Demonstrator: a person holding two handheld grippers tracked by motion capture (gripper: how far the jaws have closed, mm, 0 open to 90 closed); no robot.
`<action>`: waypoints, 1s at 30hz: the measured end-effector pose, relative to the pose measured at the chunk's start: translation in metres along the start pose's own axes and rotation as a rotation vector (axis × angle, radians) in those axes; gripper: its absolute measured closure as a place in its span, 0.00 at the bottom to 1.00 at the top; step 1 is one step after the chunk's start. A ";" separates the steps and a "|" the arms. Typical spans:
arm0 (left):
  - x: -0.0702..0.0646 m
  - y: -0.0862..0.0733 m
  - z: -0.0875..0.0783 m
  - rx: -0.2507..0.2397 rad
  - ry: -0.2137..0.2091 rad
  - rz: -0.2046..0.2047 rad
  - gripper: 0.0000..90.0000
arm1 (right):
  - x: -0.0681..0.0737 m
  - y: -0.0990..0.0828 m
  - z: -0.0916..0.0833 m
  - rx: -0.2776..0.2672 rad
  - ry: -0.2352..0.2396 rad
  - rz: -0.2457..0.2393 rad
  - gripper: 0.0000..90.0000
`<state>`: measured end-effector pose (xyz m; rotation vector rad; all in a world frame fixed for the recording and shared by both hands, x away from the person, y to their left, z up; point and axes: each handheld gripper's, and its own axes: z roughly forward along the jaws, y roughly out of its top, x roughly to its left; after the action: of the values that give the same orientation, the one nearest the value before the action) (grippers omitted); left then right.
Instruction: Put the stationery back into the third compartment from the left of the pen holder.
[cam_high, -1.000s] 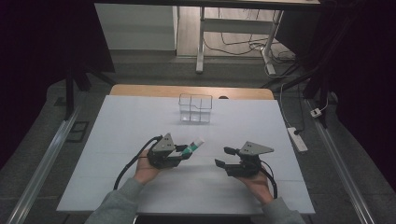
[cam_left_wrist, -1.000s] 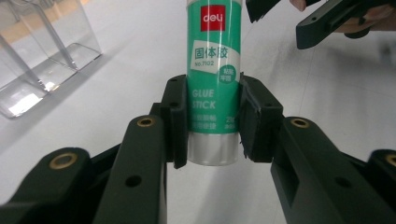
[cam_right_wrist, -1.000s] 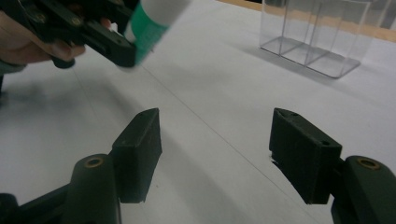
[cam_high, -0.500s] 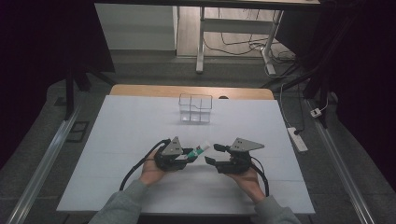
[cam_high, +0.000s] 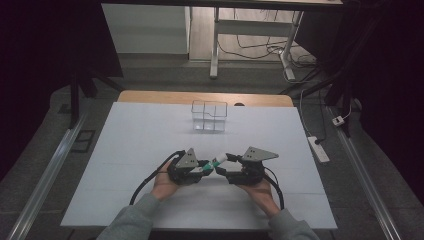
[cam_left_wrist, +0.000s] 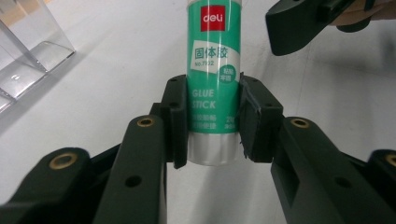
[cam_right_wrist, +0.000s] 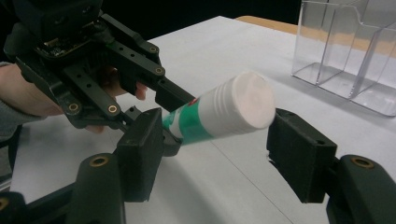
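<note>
White tabletop (cam_high: 150, 150) under dim room lighting, dark floor and desk legs lying beyond it; from the high view a person is leaning in from the near edge, the left gripper (cam_high: 206, 169) and right gripper (cam_high: 222, 168) meeting nose to nose near the middle front of the table, with a glue stick (cam_high: 215, 162) bridging between them and a clear plastic organizer (cam_high: 209, 116) standing well apart toward the far edge. Left gripper view: the left gripper (cam_left_wrist: 213, 122) is clamping the lower green-and-white body of the glue stick (cam_left_wrist: 213, 56), pads pressing on both sides, base end sticking out toward the camera, and a jaw of the other gripper is hanging near the upper right. Right gripper view: the right gripper (cam_right_wrist: 212, 156) is standing apart around the white cap (cam_right_wrist: 243, 105), its jaws having just been closing in, pads not yet touching; the cap is sitting closer to the right pad, the tube tilting upward. Risk, as judged: the cap is lying off-centre between the pads, so one pad may be hitting first and levering the tube sideways in the left grip; a bite landing on the cap's rim could be slipping off.
</note>
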<state>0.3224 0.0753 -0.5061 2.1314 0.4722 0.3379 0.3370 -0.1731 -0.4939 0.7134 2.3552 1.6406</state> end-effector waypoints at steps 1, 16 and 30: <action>0.000 0.000 0.000 0.000 0.002 0.003 0.73 | 0.000 0.000 0.001 0.001 0.003 0.002 0.41; -0.002 -0.001 0.007 0.049 0.023 0.010 0.73 | -0.003 0.002 0.009 -0.059 0.043 0.076 0.66; 0.006 -0.006 -0.009 0.062 0.051 -0.092 0.55 | -0.005 0.008 0.001 -0.087 0.038 0.056 0.72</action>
<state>0.3233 0.0877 -0.5060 2.1570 0.6151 0.3297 0.3447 -0.1722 -0.4874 0.7437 2.2928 1.7821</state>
